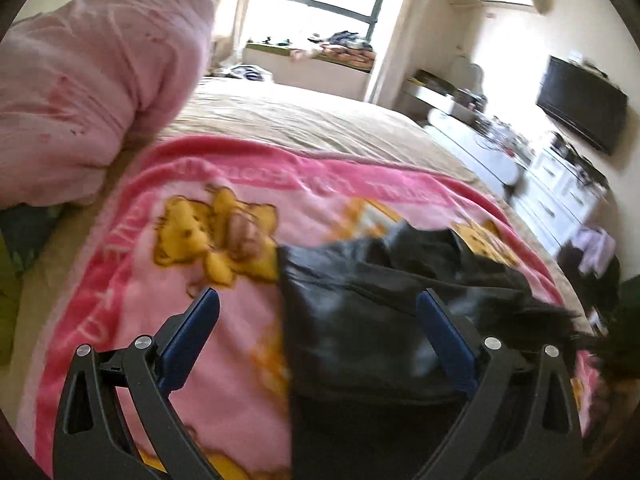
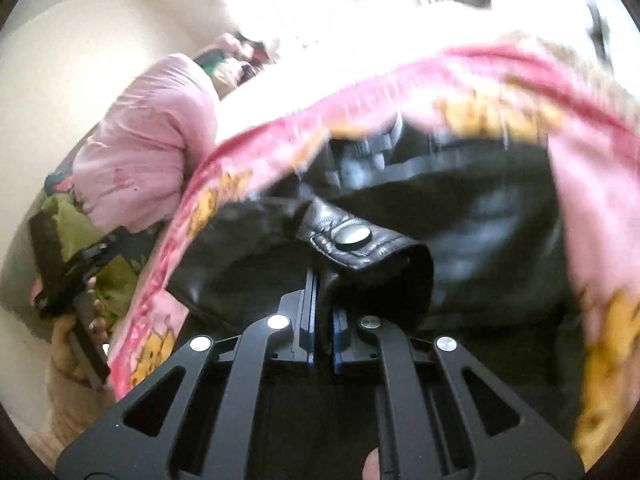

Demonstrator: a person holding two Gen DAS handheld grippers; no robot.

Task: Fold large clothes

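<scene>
The black jacket (image 1: 384, 320) is lying on the pink blanket (image 1: 180, 280) that is covering the bed (image 1: 300, 120), toward the near right of it.

The right hand-held gripper (image 2: 323, 312) is clamping the jacket's cuff (image 2: 360, 244) — the snap tab is sitting just above the closed jaws, and the body of the jacket is extending away from it, far and to the right.

The left hand-held gripper (image 1: 318, 312) is standing wide and empty above the blanket, with the jacket's left edge falling between its fingers and the bulk lying to its right.

Judgement: the right hand is the nearer one and is already carrying the sleeve — the coming fold is likely turning on drawing that cuff across the jacket's body. The jacket's long axis is not readable; the frames are blurred.
</scene>
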